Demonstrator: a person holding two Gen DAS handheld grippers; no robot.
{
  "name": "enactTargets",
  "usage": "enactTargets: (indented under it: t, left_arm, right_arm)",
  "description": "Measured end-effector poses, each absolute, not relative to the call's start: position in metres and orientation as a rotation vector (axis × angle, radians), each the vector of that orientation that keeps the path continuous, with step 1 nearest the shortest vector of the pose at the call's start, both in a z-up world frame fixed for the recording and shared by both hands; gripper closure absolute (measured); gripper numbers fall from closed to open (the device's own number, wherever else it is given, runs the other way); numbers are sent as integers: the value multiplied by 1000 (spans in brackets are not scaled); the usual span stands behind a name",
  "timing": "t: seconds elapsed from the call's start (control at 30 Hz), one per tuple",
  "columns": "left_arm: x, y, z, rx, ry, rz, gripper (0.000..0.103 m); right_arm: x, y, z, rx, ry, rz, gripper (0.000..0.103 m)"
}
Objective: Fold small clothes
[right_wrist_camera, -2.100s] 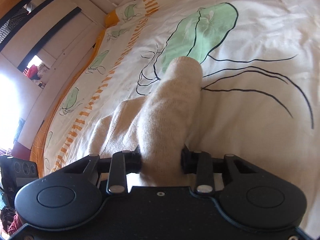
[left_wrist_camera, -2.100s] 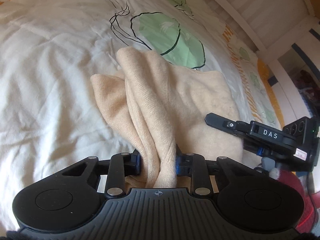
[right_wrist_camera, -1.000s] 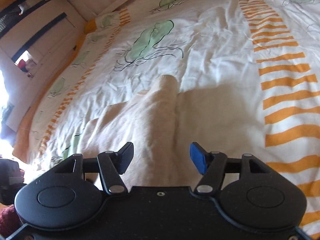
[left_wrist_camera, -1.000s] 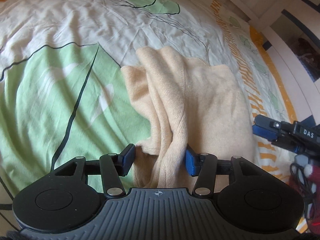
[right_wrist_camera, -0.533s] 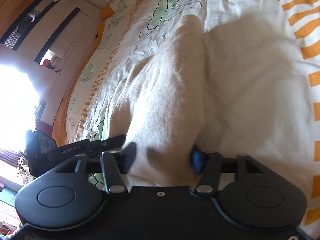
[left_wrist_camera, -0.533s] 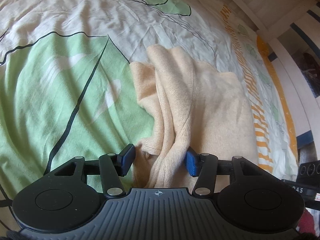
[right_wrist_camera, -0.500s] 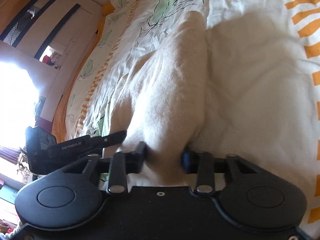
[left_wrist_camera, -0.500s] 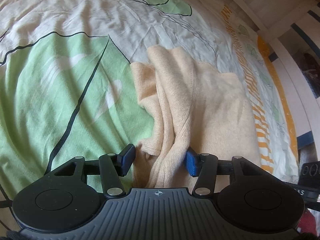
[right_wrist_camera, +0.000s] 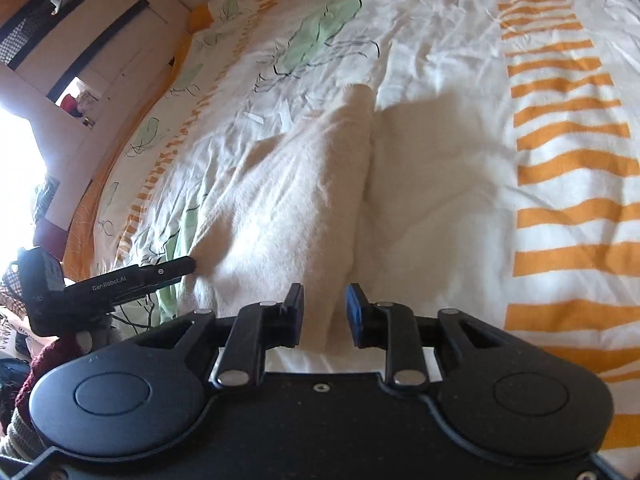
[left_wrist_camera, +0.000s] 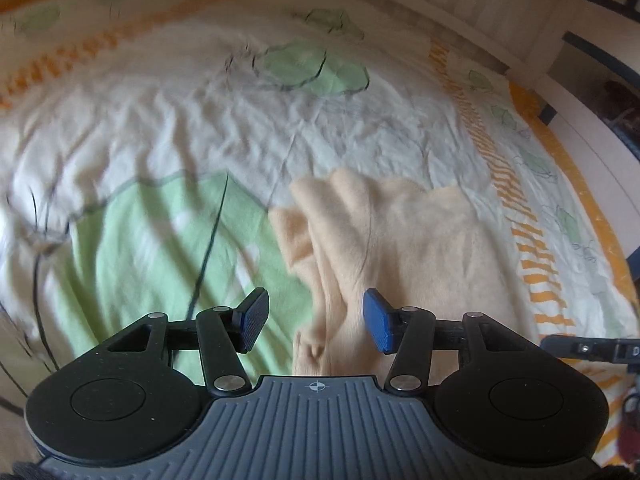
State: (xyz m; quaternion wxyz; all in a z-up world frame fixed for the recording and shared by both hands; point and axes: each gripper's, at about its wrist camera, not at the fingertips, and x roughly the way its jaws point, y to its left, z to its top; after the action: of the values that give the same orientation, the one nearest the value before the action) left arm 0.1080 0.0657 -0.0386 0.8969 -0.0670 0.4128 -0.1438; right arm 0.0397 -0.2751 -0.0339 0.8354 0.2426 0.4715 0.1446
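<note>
A small cream knit garment (left_wrist_camera: 400, 240) lies bunched on the bed. In the left wrist view my left gripper (left_wrist_camera: 316, 326) is open, its blue pads spread wide, with the garment's near edge lying loose between and just past them. In the right wrist view my right gripper (right_wrist_camera: 324, 316) is shut on a raised fold of the same garment (right_wrist_camera: 304, 200), which runs away from the jaws in a ridge. The left gripper's finger (right_wrist_camera: 160, 272) shows at the left of that view, touching the garment's edge.
The bed cover (left_wrist_camera: 160, 120) is white with green leaf prints and orange stripes (right_wrist_camera: 568, 168). A white slatted bed frame (left_wrist_camera: 500, 12) runs along the far side. Cabinets with dark handles (right_wrist_camera: 92, 40) stand beyond the bed's edge.
My left gripper has opened wider and drawn back from the garment, which dropped out of it. My right gripper closed on a fold of the garment and holds it.
</note>
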Motion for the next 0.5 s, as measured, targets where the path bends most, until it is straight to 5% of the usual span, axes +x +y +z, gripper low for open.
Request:
enactTargets:
  t: [0.1,0.23,0.3,0.5]
  left_arm:
    - [119,43,-28,-36,783,-314,50]
    - [144,27,-47,-17,797,-265,50]
    - [151,29,-65,43,826,-206,50]
    - [151,57,-88,-3,849,-146,29]
  right_arm:
    - [44,-267,-25,428,938,287,43]
    - [51,-254,-26,397,906,290,36]
    - [51,-247,-27,360,902,283,25]
    - [57,-230,-27,232,868,255,11]
